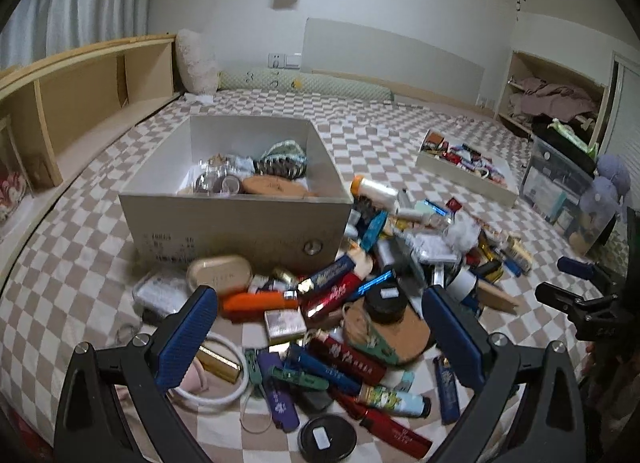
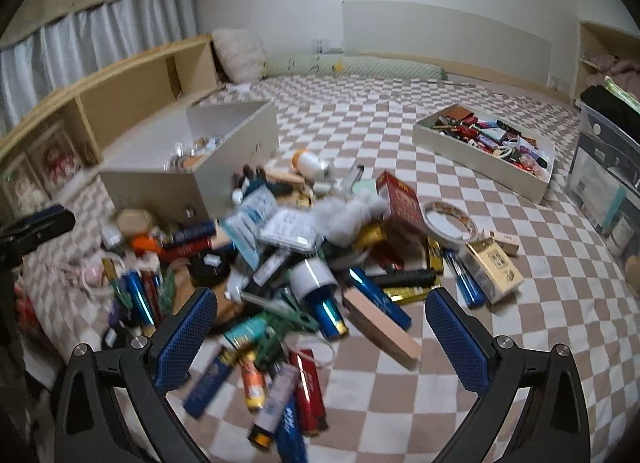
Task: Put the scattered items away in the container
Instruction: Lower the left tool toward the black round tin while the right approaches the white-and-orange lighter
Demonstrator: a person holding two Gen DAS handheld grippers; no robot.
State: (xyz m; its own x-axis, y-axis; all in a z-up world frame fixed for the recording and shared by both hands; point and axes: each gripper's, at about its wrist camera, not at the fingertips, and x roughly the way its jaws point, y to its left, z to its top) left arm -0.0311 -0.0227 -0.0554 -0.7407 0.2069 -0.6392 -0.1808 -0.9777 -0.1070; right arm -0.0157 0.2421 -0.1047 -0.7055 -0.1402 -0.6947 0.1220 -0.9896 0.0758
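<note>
A white box (image 1: 236, 219) stands on the checkered bed with several small items inside; the right wrist view shows the same white box (image 2: 160, 179) at the left. In front and to its right lies a heap of scattered items (image 1: 360, 303): lighters, tubes, small tins, a roll of tape (image 2: 450, 219), a red carton (image 2: 402, 199). My left gripper (image 1: 320, 299) hovers open over the near part of the heap, nothing between its blue pads. My right gripper (image 2: 320, 303) is open too, above the heap's right half. The right gripper (image 1: 576, 287) also shows at the left wrist view's right edge.
A shallow white tray (image 2: 480, 155) full of small items lies farther right on the bed. A wooden shelf unit (image 1: 80, 103) runs along the left. Clear plastic bins (image 2: 604, 171) stand at the right. A long pillow (image 1: 304, 83) lies at the bed's far end.
</note>
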